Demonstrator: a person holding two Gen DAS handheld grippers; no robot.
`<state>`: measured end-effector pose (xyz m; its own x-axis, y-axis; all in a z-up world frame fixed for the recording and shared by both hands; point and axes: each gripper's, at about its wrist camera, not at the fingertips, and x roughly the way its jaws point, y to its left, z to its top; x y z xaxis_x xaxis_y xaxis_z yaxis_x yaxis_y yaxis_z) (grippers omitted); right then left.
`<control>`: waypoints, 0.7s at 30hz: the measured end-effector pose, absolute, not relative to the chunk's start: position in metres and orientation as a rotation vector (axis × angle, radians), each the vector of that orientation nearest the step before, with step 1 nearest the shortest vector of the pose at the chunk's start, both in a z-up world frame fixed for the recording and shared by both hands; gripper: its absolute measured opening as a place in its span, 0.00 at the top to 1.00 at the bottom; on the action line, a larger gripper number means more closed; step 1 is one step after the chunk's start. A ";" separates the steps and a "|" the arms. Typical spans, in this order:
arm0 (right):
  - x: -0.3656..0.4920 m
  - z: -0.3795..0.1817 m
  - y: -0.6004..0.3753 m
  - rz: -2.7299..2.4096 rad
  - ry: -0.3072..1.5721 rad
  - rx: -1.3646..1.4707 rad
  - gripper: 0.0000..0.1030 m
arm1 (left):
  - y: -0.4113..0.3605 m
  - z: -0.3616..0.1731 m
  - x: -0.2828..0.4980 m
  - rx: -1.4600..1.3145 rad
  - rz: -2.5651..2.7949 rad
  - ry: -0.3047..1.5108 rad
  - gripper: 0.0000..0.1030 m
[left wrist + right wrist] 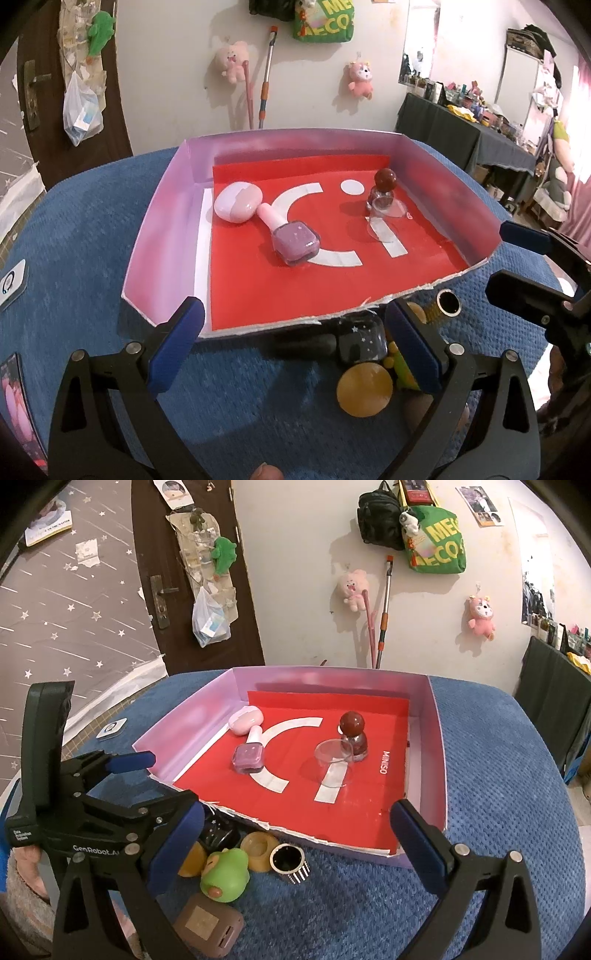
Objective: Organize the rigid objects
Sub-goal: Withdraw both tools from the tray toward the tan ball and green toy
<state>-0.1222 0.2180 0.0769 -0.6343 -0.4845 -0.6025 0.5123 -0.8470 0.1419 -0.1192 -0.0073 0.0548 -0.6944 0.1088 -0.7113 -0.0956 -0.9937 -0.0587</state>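
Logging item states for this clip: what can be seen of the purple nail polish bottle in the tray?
The purple nail polish bottle is a squarish, clear-walled bottle of lilac polish with a pale pink cylindrical cap. It lies on its side on the red floor of the pink-walled cardboard tray, partly over a white curved marking. Its cap points toward, and looks to touch, the pink oval case. Neither gripper touches it.

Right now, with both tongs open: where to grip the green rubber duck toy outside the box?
Take the green rubber duck toy across its rounded body, from above with the right tongs. It lies in a tight cluster against a yellow round piece and a brown square case, so side approaches look blocked.
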 end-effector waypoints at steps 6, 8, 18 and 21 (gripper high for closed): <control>-0.115 0.075 0.218 -2.419 0.064 0.884 0.00 | -0.005 0.050 -0.110 -1.184 2.785 -0.010 0.03; -0.111 0.073 0.219 -2.417 0.069 0.885 0.00 | -0.006 0.047 -0.108 -1.195 2.782 -0.020 0.03; -0.106 0.066 0.220 -2.407 0.050 0.914 0.00 | -0.006 0.046 -0.095 -1.190 2.752 -0.059 0.03; -0.105 0.064 0.220 -2.397 0.046 0.924 0.00 | -0.007 0.045 -0.092 -1.200 2.739 -0.060 0.03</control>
